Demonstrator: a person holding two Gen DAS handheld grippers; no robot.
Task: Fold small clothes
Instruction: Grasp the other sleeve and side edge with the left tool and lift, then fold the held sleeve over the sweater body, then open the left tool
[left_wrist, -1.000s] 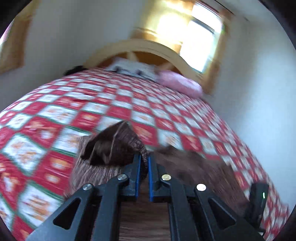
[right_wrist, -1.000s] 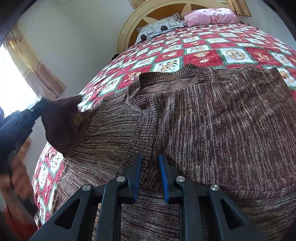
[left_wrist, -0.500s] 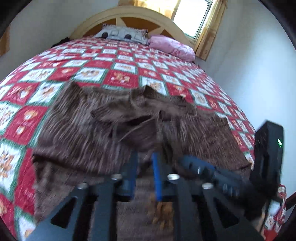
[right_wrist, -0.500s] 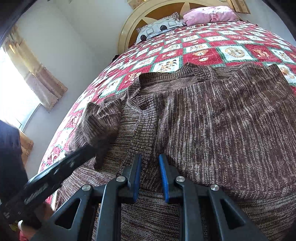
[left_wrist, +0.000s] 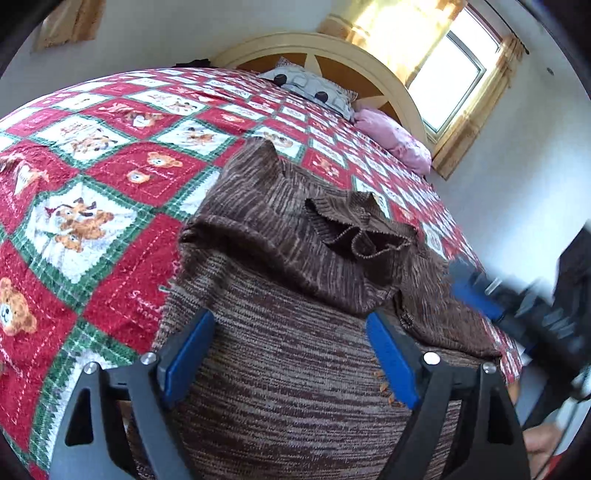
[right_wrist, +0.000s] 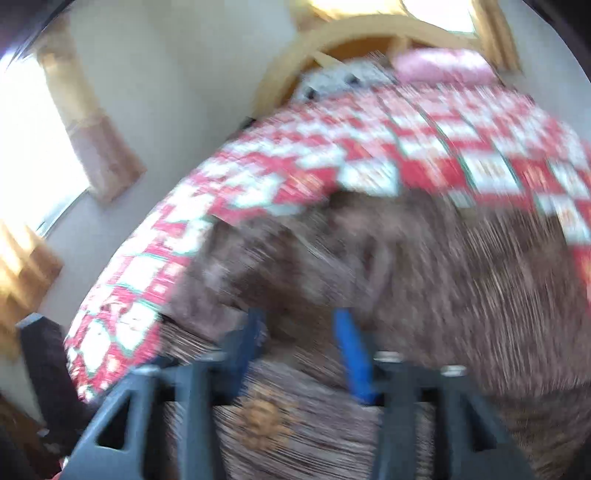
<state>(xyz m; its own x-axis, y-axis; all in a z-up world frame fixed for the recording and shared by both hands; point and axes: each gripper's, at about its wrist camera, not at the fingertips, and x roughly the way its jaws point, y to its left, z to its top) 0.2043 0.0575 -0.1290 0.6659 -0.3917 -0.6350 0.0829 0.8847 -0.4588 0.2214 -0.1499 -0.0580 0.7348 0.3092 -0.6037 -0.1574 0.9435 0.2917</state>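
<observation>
A brown knitted cardigan lies on the bed with its left sleeve folded across the body. My left gripper is wide open and empty, just above the cardigan's lower part. The right gripper shows blurred at the right edge of the left wrist view. In the right wrist view, which is motion-blurred, my right gripper stands open over the cardigan and holds nothing.
The bed has a red, white and green checked quilt with bear pictures. A grey pillow and a pink pillow lie by the arched wooden headboard. A window is behind on the right.
My left gripper carried the sleeve over the cardigan's body, let it go and opened wide. My right gripper opened and is moving fast, blurring its view.
</observation>
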